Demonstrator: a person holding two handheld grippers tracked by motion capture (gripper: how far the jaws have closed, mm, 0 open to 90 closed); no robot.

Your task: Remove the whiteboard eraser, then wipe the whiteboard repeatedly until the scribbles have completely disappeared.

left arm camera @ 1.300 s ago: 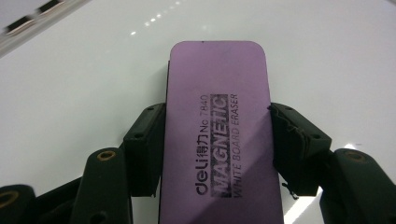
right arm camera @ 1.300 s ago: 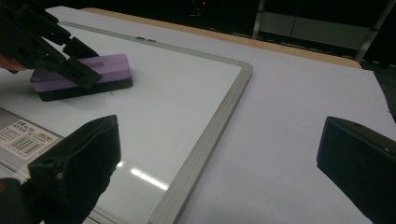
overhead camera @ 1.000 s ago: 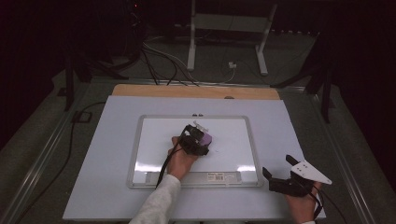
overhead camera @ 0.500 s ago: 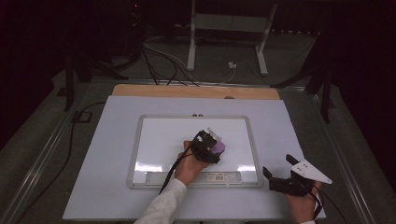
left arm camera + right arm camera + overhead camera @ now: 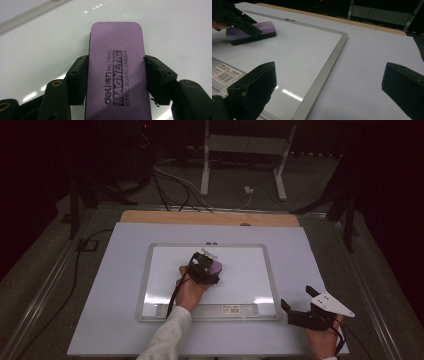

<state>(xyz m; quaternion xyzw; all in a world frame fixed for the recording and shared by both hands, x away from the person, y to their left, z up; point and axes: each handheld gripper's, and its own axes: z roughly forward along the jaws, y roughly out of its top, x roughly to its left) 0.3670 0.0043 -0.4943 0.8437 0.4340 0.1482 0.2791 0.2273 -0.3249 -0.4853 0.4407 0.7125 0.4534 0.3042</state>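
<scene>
The room is dim, its background nearly black in the high view, while the whiteboard (image 5: 240, 285) catches overhead light as small bright glare patches along its lower part. In the left gripper view the purple eraser (image 5: 116, 75) is fairly sharp, its print readable, with streaked highlights on the glossy board behind. The right gripper view shows near jaws soft, probably out of focus.
</scene>
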